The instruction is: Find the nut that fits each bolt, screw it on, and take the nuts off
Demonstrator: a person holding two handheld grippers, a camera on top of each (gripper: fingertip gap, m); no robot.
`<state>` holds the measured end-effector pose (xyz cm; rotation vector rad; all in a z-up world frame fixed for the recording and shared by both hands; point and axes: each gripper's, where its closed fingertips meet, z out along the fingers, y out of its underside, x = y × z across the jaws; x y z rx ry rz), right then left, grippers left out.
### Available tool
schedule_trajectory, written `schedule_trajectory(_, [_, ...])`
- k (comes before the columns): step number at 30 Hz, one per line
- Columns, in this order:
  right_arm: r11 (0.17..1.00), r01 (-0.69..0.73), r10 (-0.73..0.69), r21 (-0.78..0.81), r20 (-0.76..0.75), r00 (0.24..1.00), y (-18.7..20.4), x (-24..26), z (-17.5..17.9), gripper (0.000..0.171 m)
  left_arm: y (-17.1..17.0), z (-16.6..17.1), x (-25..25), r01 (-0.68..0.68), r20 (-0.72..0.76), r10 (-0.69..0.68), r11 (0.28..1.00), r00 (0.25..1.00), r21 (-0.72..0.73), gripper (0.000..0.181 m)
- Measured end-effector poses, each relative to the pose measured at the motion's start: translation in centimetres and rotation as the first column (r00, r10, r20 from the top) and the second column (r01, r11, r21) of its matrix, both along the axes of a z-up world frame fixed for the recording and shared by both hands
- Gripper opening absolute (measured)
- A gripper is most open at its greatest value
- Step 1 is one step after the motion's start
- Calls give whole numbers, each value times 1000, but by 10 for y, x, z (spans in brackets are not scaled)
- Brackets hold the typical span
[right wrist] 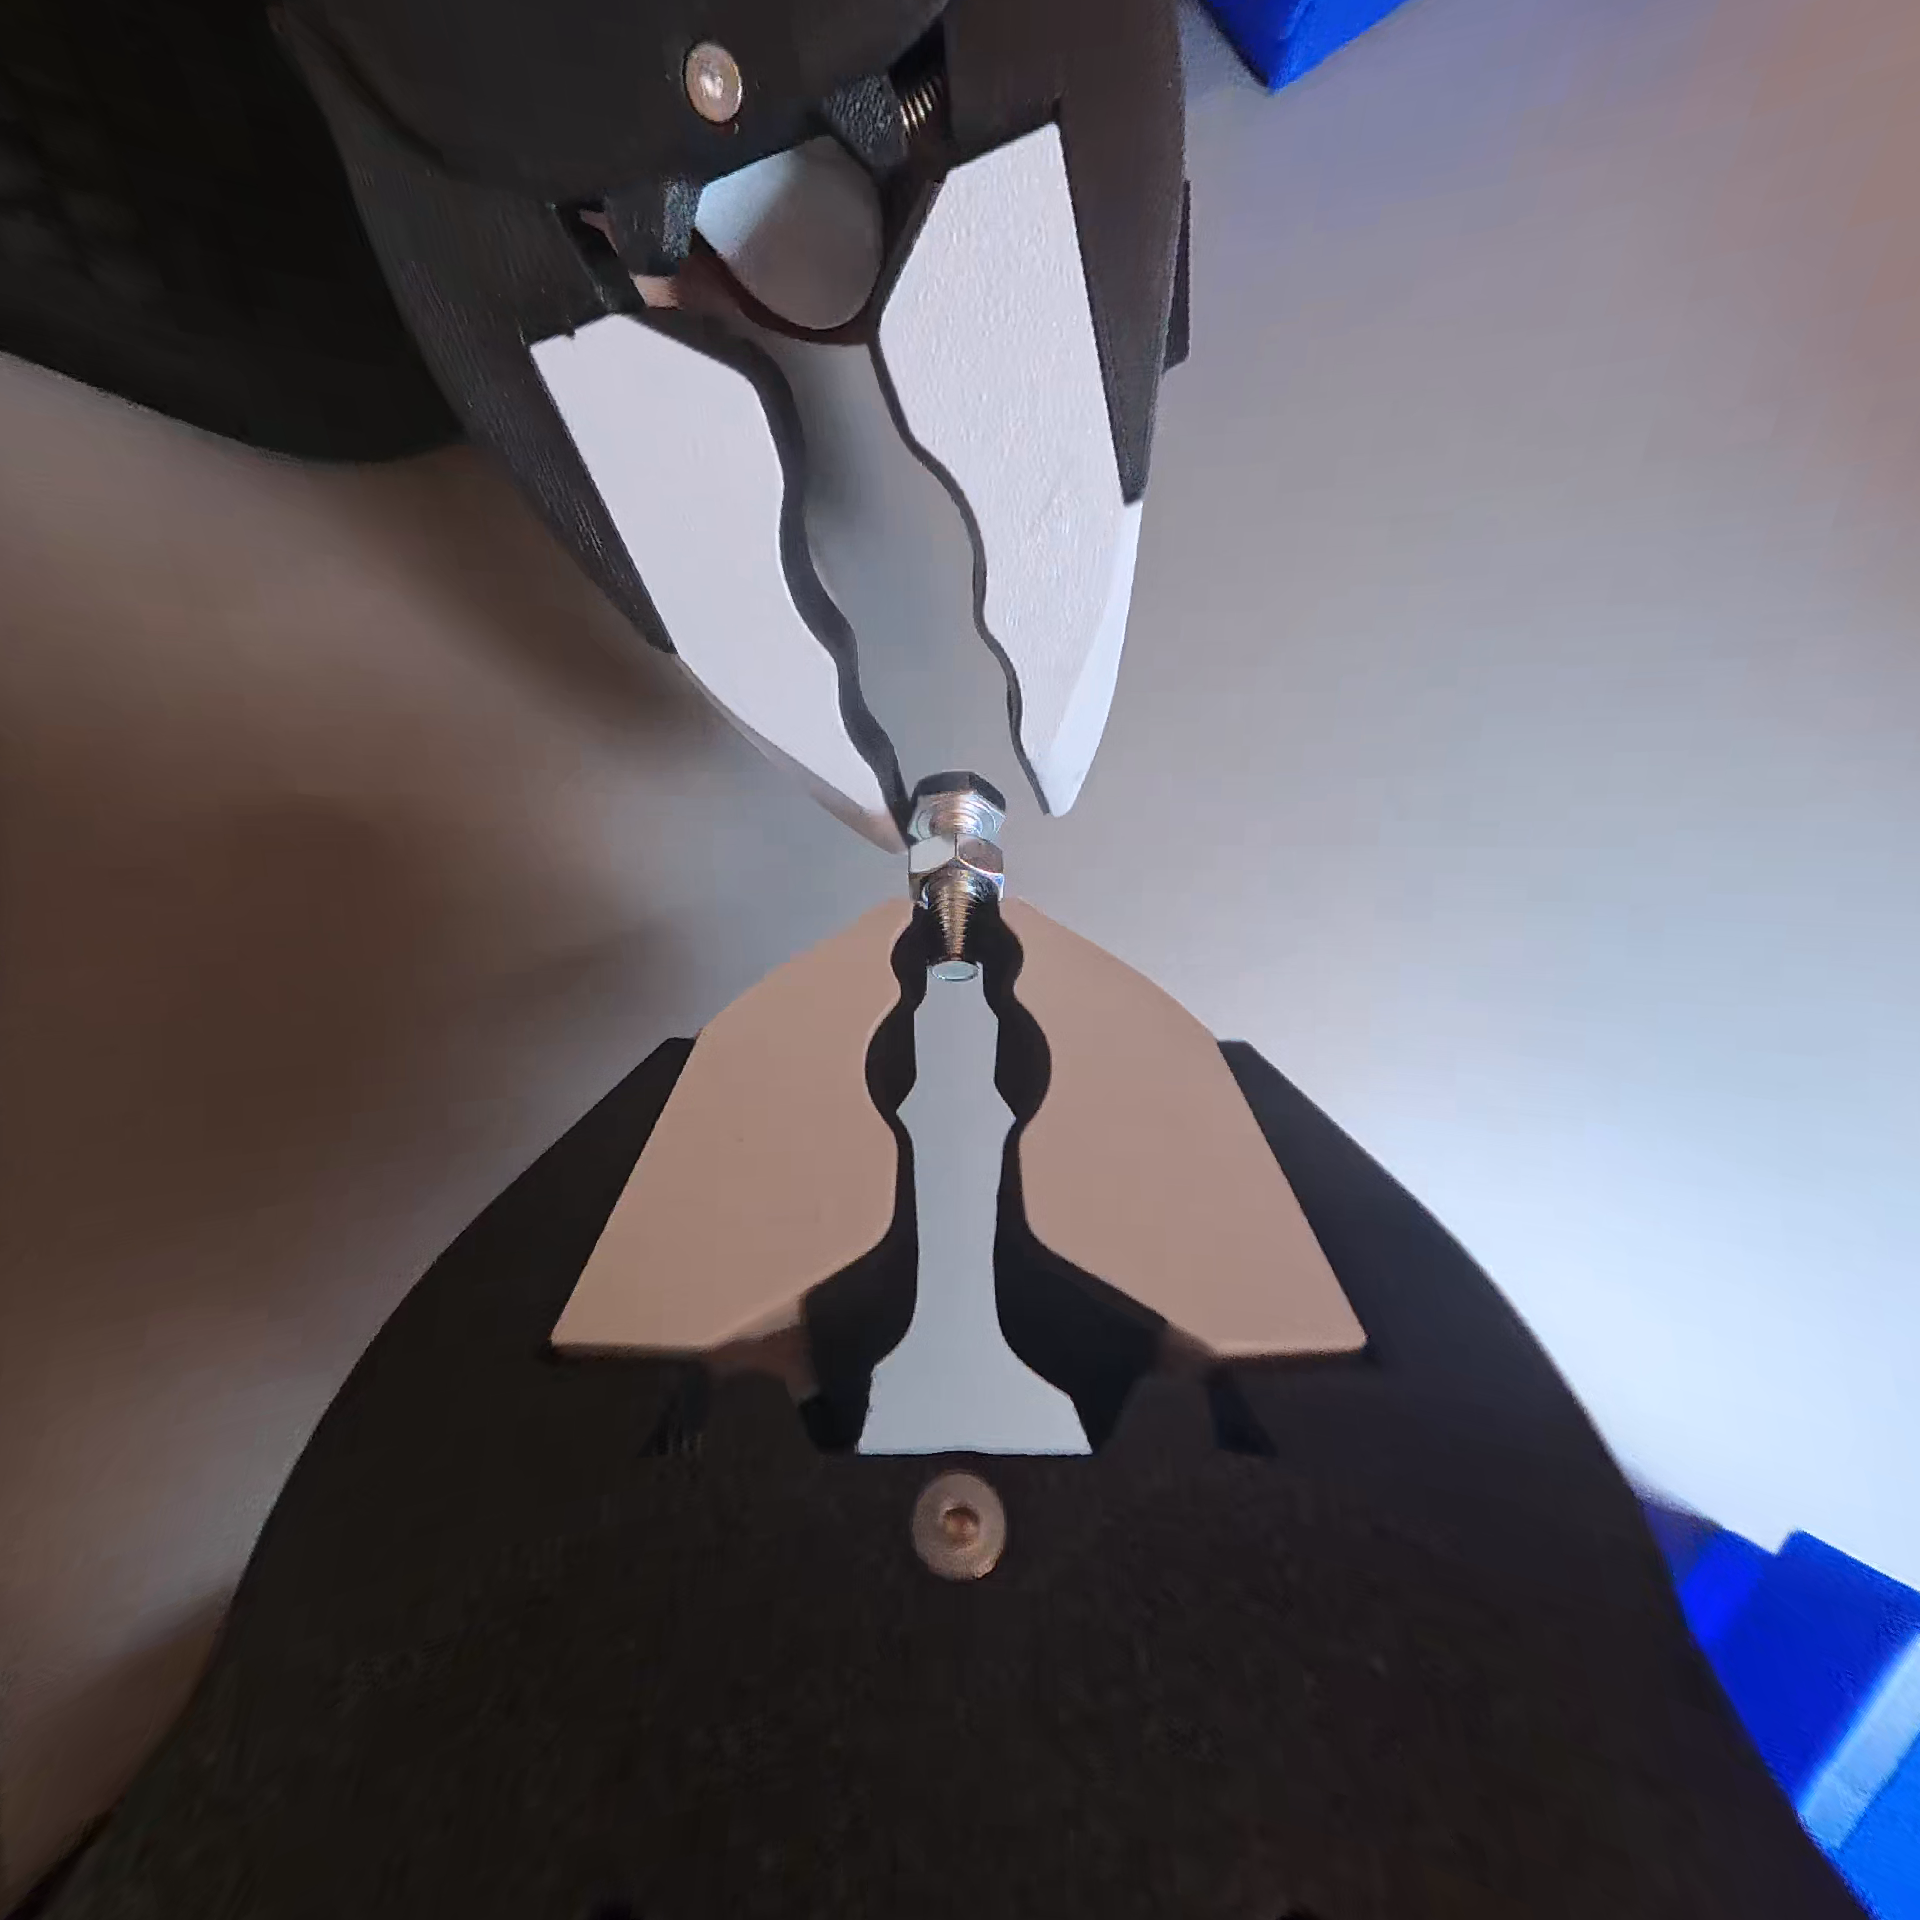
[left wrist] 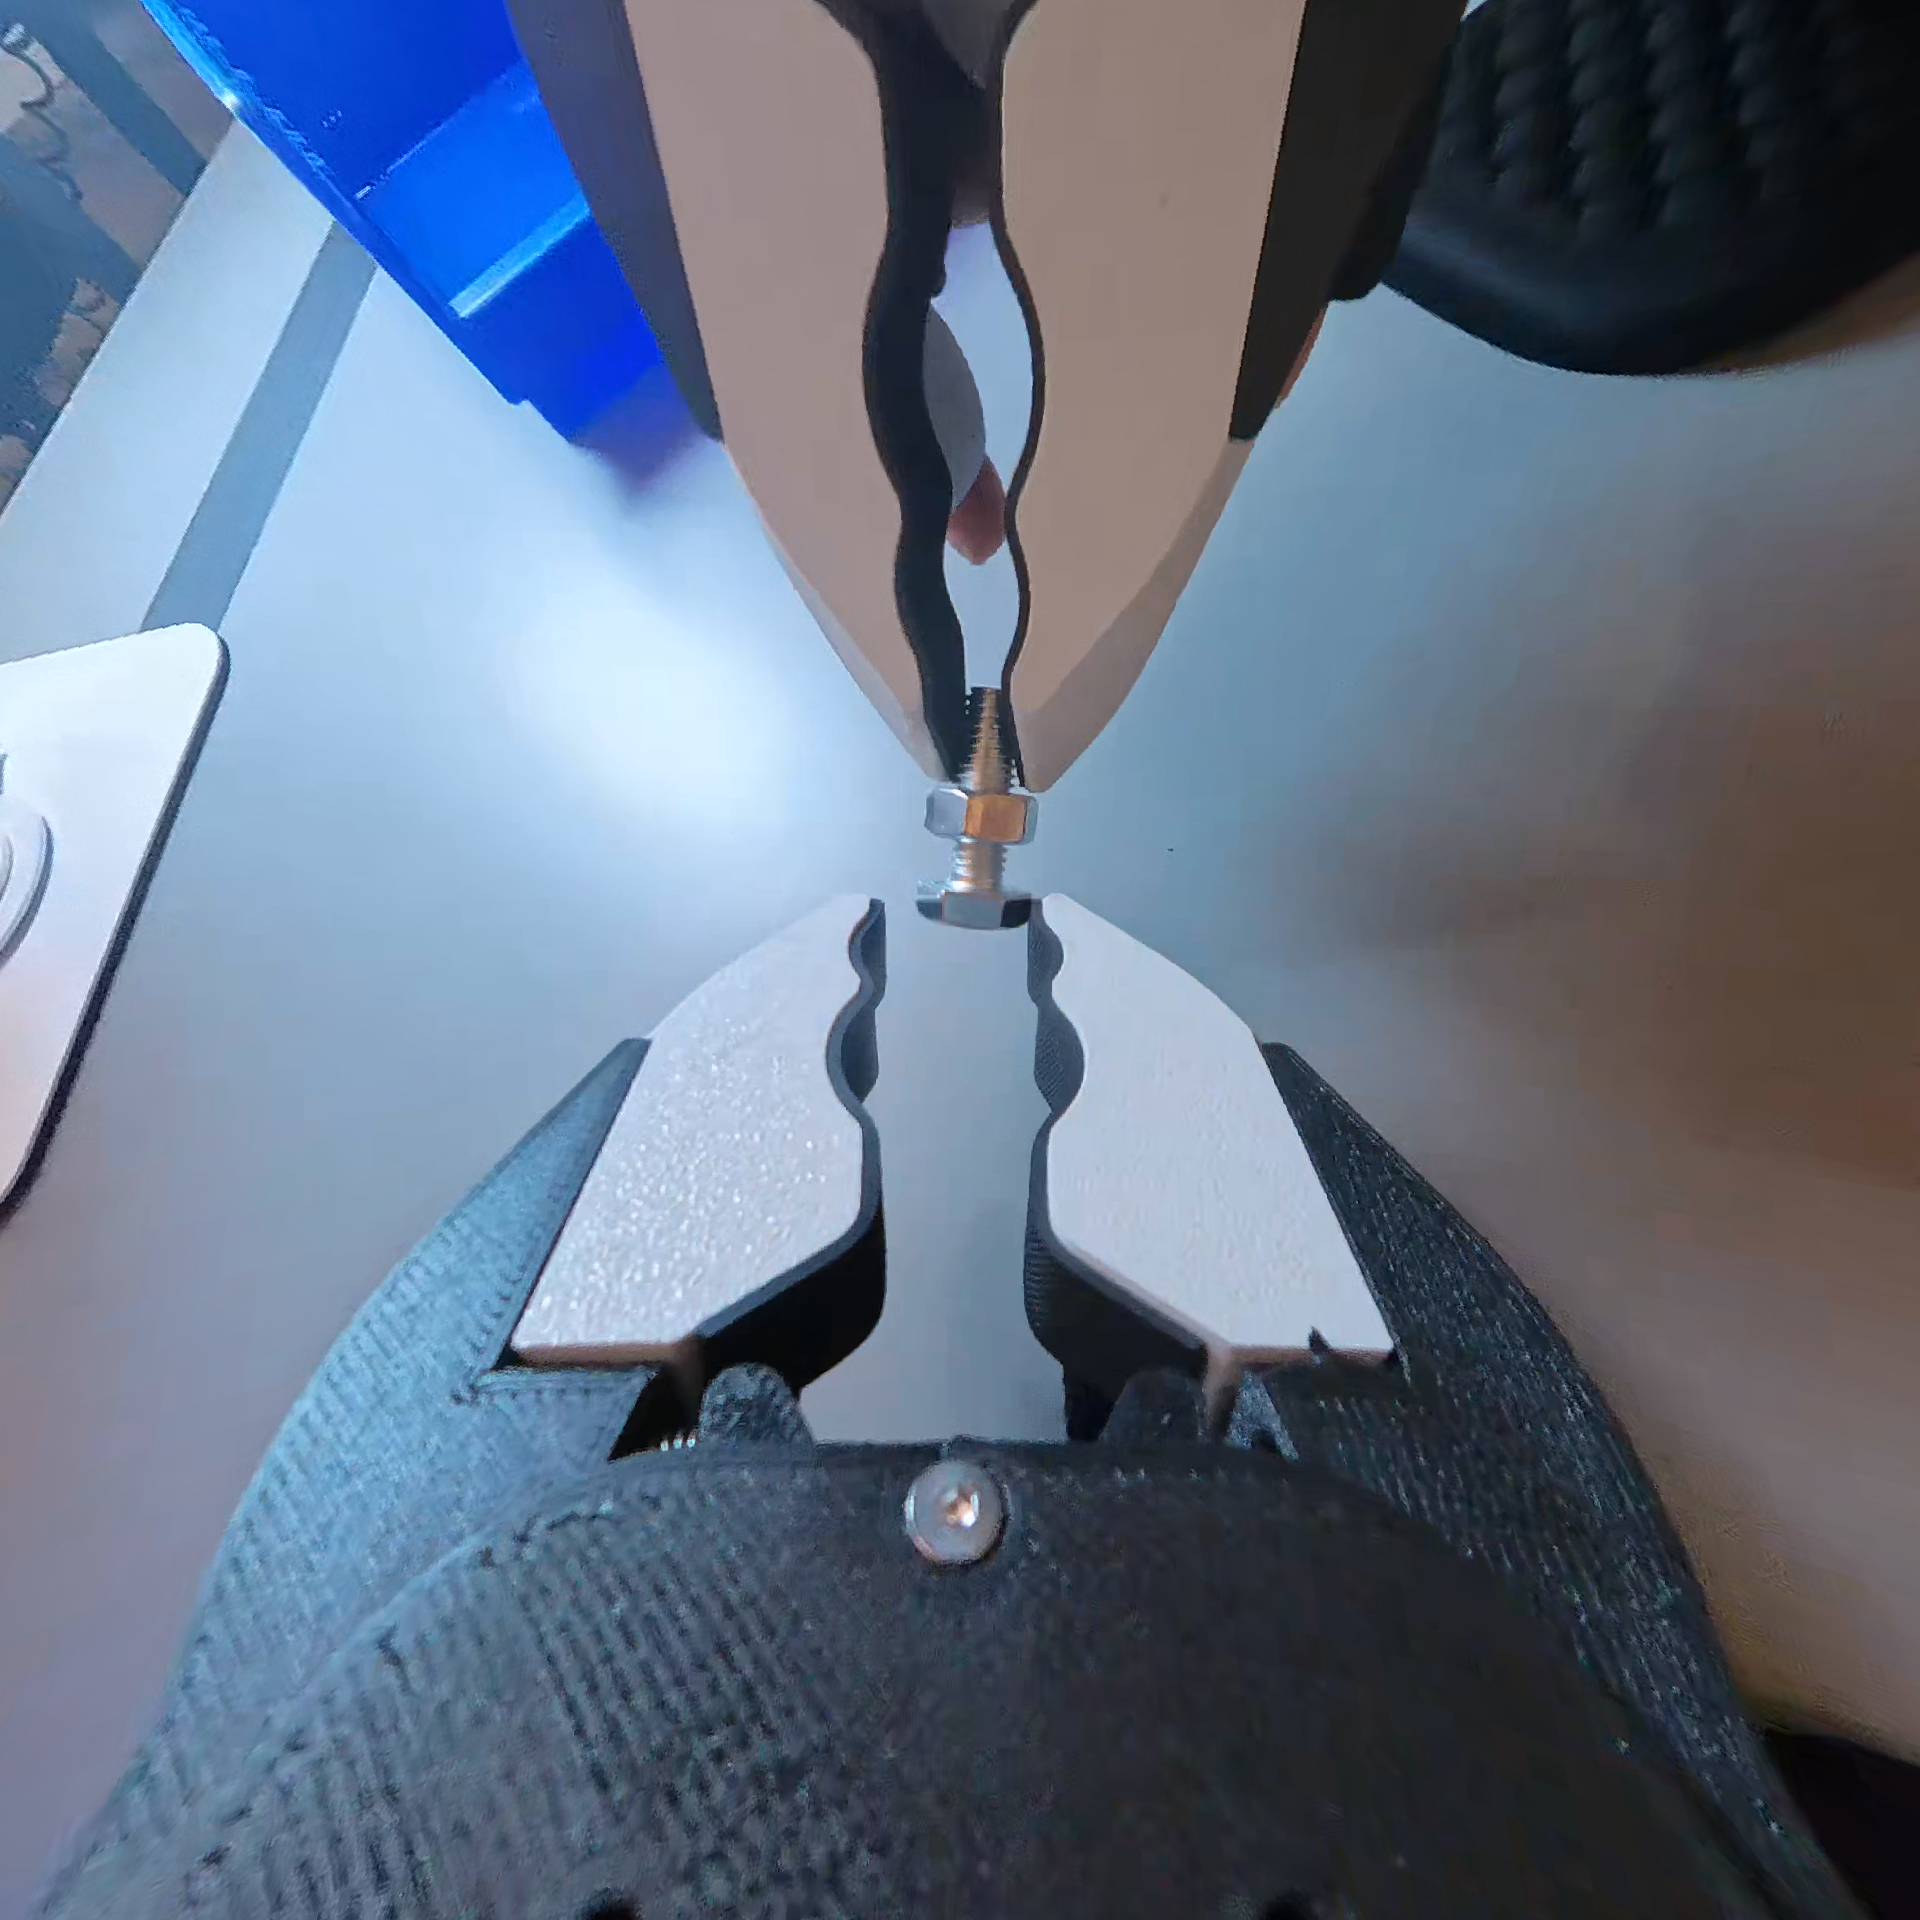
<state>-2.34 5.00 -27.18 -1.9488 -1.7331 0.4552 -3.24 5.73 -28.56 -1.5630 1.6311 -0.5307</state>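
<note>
A small silver bolt (left wrist: 975,868) carries a hex nut (left wrist: 982,819) partway along its thread. My right gripper (left wrist: 982,774) reaches in from the top of the left wrist view, shut on the bolt's threaded end. My left gripper (left wrist: 961,904) is open, its white-padded fingertips on either side of the bolt head (left wrist: 971,912). In the right wrist view my right gripper (right wrist: 956,914) pinches the thread, with the nut (right wrist: 956,862) just beyond it. The left gripper (right wrist: 977,816) straddles the bolt head (right wrist: 956,792); one fingertip (right wrist: 883,810) touches it and the other stands apart.
All this is held above a white table (left wrist: 468,831). A blue bin (left wrist: 499,239) stands at the back left, and blue parts show in the right wrist view (right wrist: 1818,1683). A white flat board (left wrist: 94,831) lies at the left edge. A black textured object (left wrist: 1662,177) sits at the top right. Only a small space, under 4 cm, lies between the two pairs of fingers.
</note>
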Motion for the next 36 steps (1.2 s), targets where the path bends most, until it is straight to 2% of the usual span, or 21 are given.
schedule_trajectory(8, [999, 34, -34, -19, -2, 999, 1, -3, -1, 10, -1, -7, 1, 0, -34, 1, 999, 999, 39, 20])
schedule_trajectory(12, [996, 60, -70, -71, -136, 988, 4, -9, 15, 10, 2, 1, 5, -21, 41, 19, 999, 999, 45, 20])
schedule_trajectory(16, [995, 65, -86, -77, -317, 945, 12, -15, 38, 11, 8, 21, 6, -52, 201, 55, 998, 978, -22, 19])
schedule_trajectory(20, [993, 95, -117, -75, -399, 909, 20, -16, 49, 18, 18, 32, 4, -112, 266, 111, 994, 958, -12, 19])
schedule_trajectory(25, [990, 136, -136, -31, -443, 886, 29, -15, 55, 10, 24, 38, 2, -149, 303, 144, 989, 942, -7, 19])
schedule_trajectory(29, [994, 101, -107, -36, -429, 897, 24, -15, 57, 10, 20, 41, 3, -129, 325, 129, 991, 937, -20, 19])
schedule_trajectory(33, [999, -31, 32, 9, -277, 960, 13, -11, 53, 10, 3, 39, 10, -18, 345, 57, 993, 937, -115, 24])
schedule_trajectory(36, [992, -126, 122, -7, -184, 975, 6, -12, 50, 10, -5, 43, 12, 32, 369, 26, 988, 929, -151, 25])
